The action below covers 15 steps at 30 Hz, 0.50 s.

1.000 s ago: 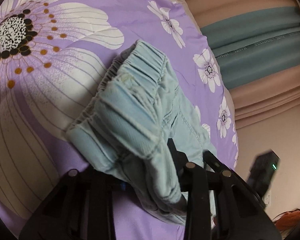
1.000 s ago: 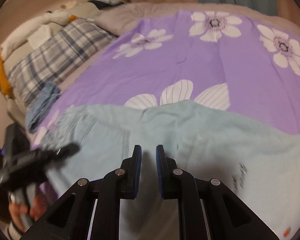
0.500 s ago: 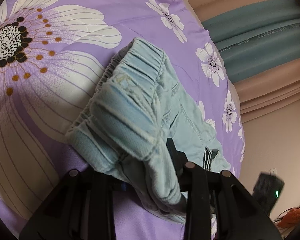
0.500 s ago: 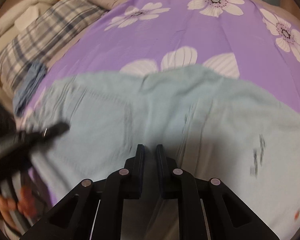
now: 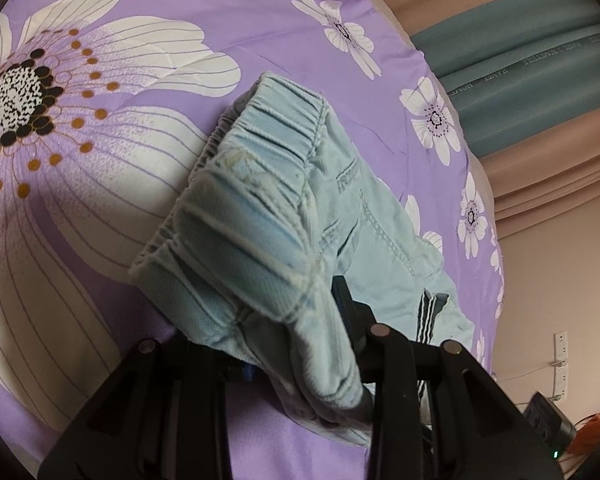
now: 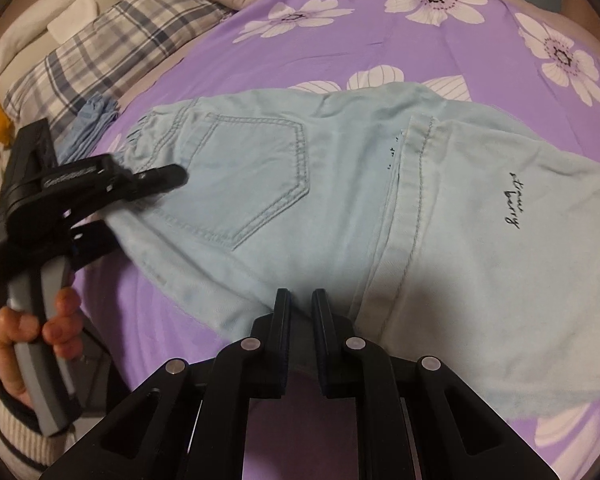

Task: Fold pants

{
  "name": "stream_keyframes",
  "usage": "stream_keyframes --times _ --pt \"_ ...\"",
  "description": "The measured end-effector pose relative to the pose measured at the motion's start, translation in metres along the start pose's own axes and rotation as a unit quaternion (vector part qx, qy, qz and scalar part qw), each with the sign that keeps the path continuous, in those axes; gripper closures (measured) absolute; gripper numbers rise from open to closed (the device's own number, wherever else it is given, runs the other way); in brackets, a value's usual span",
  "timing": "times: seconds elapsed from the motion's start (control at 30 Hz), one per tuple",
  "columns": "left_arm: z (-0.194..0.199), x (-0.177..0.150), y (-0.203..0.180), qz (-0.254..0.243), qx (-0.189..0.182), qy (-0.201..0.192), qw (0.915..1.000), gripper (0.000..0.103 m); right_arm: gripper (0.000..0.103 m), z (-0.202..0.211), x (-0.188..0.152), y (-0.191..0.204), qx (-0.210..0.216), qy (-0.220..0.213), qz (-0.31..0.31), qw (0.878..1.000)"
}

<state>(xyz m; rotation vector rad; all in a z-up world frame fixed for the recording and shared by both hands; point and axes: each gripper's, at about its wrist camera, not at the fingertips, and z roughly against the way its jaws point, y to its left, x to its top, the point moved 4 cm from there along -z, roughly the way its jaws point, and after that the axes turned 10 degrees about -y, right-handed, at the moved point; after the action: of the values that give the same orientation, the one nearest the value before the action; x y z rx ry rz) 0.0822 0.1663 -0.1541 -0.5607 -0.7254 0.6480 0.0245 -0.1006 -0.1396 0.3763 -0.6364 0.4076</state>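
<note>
Light blue pants (image 6: 340, 200) lie on the purple flowered bedspread (image 6: 420, 48), back pocket up, a leg doubled over at the right. My left gripper (image 5: 284, 320) is shut on the elastic waistband (image 5: 260, 184) and holds it bunched; it also shows in the right wrist view (image 6: 156, 180) at the pants' left end. My right gripper (image 6: 300, 300) is nearly closed at the pants' near edge, with a narrow gap between the fingers and no cloth visible in it.
A plaid pillow (image 6: 108, 48) and white bedding (image 6: 72, 12) lie at the bed's far left. A folded blue cloth (image 6: 92, 124) lies beside the waistband. Teal and beige curtains (image 5: 540, 80) hang past the bed's edge.
The right gripper has moved in over the pants toward their near edge, its fingers staying close together. The left gripper still holds the waistband and has shifted slightly.
</note>
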Motion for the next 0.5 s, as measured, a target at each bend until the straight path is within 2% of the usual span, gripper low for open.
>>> stream_keyframes --times 0.23,0.37,0.43,0.5 --pt "0.000 -0.003 -0.011 -0.024 0.044 -0.009 0.9987 0.070 0.089 -0.002 -0.014 -0.004 -0.010 -0.019 0.017 1.000" --pt "0.003 -0.002 -0.012 -0.025 0.047 -0.006 0.9986 0.072 0.089 0.009 -0.006 0.006 -0.015 -0.016 0.038 0.999" --pt "0.006 -0.001 -0.012 -0.022 0.043 -0.009 0.9988 0.073 0.089 0.027 -0.002 0.010 -0.008 -0.047 0.050 0.998" --pt "0.009 -0.001 -0.015 -0.027 0.039 -0.015 0.9988 0.076 0.089 0.044 0.003 0.009 -0.023 -0.084 0.070 0.994"
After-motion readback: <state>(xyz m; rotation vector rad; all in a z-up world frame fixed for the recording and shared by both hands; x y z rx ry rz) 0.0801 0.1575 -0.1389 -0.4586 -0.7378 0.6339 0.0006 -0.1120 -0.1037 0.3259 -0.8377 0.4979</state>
